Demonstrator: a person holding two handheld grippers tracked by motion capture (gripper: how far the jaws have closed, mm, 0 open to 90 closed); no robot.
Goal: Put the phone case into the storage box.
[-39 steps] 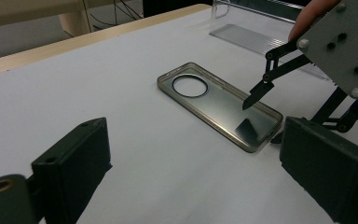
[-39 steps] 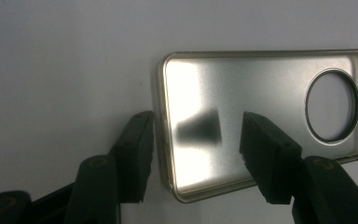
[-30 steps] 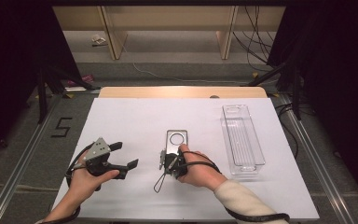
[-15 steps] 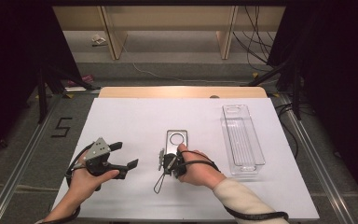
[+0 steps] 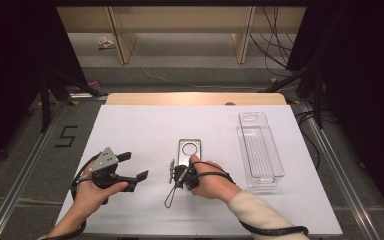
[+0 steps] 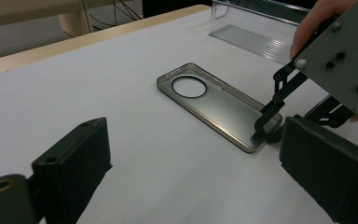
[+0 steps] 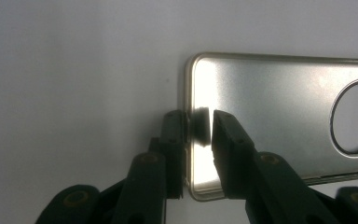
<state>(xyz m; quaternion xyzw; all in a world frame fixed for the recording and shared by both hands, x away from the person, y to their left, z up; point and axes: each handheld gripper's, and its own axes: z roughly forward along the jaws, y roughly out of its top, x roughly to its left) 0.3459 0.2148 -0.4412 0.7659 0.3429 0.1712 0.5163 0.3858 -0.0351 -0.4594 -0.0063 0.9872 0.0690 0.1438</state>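
White table: right tool (image 7: 198, 128) closing astride phone case (image 7: 279, 116) rim.

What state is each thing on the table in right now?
Phone case: flat on the table, hollow side up, its near rim between the right claw's jaws.
Clear tray: empty, lying apart from the case.
Right claw: jaws have just been closing, astride the case rim, a gap left.
Left claw: open, holding nothing.

We hold our left hand-held gripper (image 5: 130, 167) low and level, jaws spread wide with nothing between them. Our right hand (image 5: 211, 181) tips the right hand-held gripper (image 7: 199, 126) downward; its jaws have just been closing, with a narrow gap left between the pads.
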